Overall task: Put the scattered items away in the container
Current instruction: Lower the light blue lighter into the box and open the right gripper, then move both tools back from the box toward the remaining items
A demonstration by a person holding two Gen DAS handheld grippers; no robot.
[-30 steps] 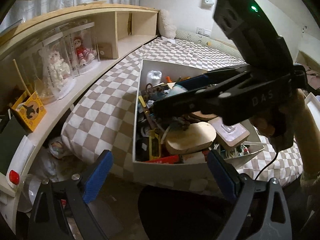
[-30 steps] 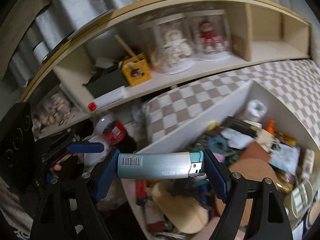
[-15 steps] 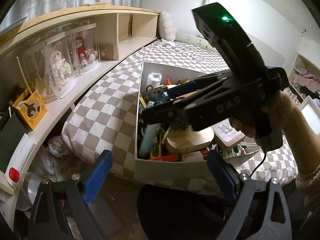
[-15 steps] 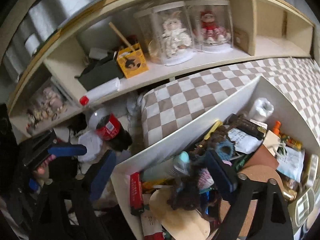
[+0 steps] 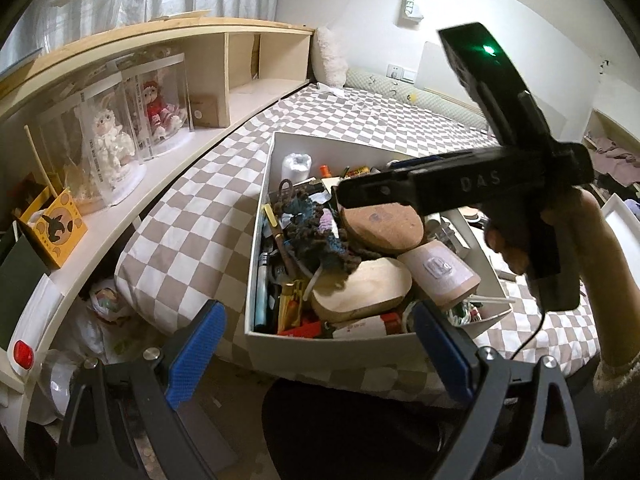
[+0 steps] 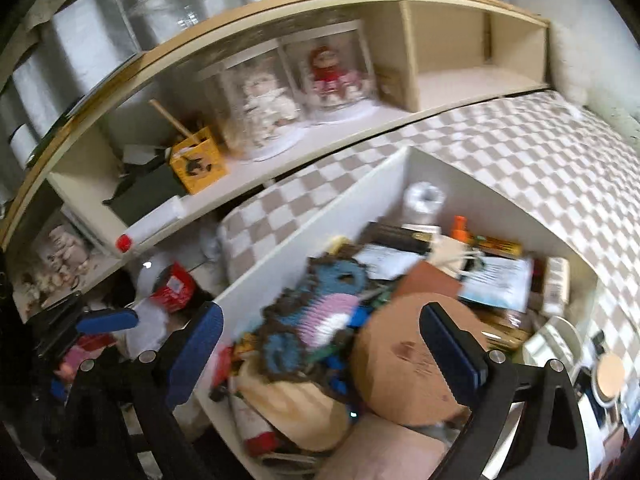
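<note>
A white box [image 5: 320, 344] full of small items stands on the checkered bed. A teal tube [image 5: 262, 300] lies inside it along the left wall, beside a brown-and-blue crocheted piece [image 5: 316, 228], a cork disc [image 5: 384, 224] and a wooden oval [image 5: 360, 288]. My right gripper [image 6: 320, 320] hangs over the box [image 6: 320, 220] above the crocheted piece [image 6: 316, 320] and the cork disc [image 6: 404, 360]. Its jaws are opening, with nothing between them. My left gripper [image 5: 318, 320] stands open and empty in front of the box's near wall. A hand [image 5: 516, 240] holds the right gripper's black housing [image 5: 460, 188].
A wooden shelf [image 5: 168, 160] left of the bed carries clear doll cases [image 5: 132, 128] and a yellow box [image 5: 56, 228]. Plastic bags [image 5: 104, 300] fill the gap between shelf and bed. A red canister [image 6: 174, 288] sits on the floor. The checkered bedding [image 5: 192, 232] surrounds the box.
The right gripper let go of the teal tube, which dropped into the box by its left wall. Its jaws spread wide and it swung to the right. The left gripper stayed put.
</note>
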